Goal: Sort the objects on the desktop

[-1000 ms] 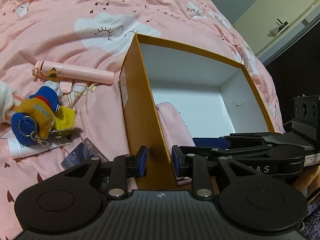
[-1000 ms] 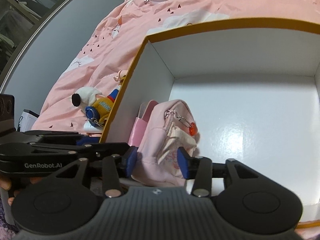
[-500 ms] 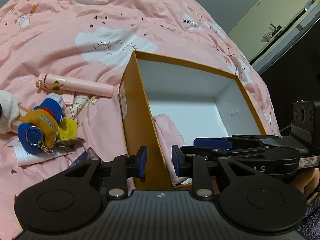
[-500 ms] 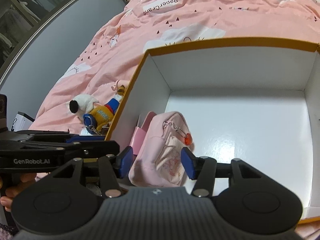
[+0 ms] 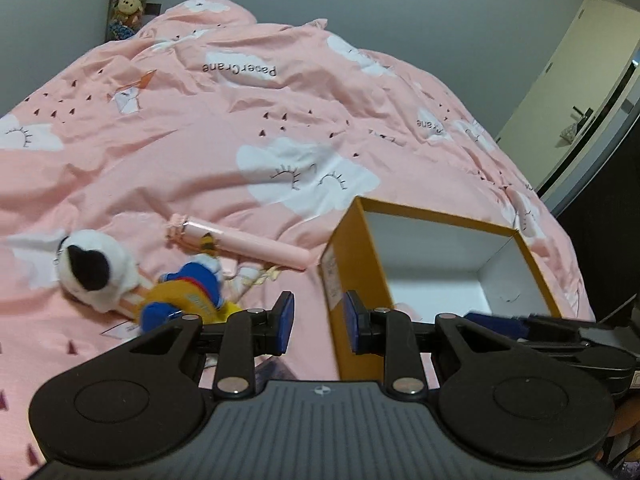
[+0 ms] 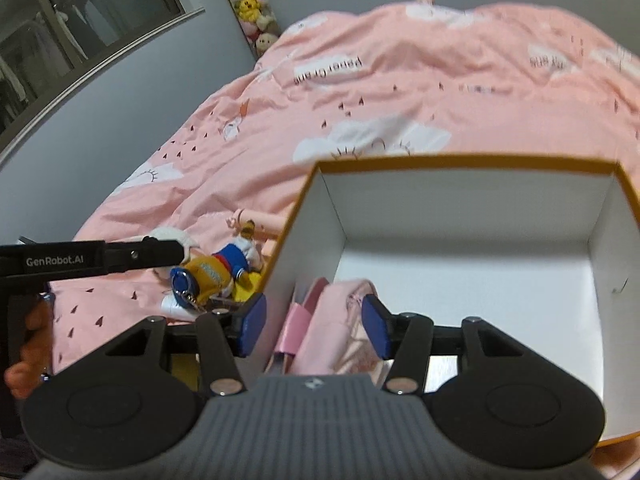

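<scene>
Your right gripper (image 6: 313, 329) had just widened, empty, above the pale-pink mini backpack (image 6: 336, 332) in the orange box (image 6: 460, 162); your left gripper (image 5: 318, 322) hung unclenched, empty.

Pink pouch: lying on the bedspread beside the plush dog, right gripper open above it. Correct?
Not quite. The pink pouch lies inside the orange box, against its left wall, not on the bedspread; the right wrist view shows it. The right gripper is open above it.
</scene>
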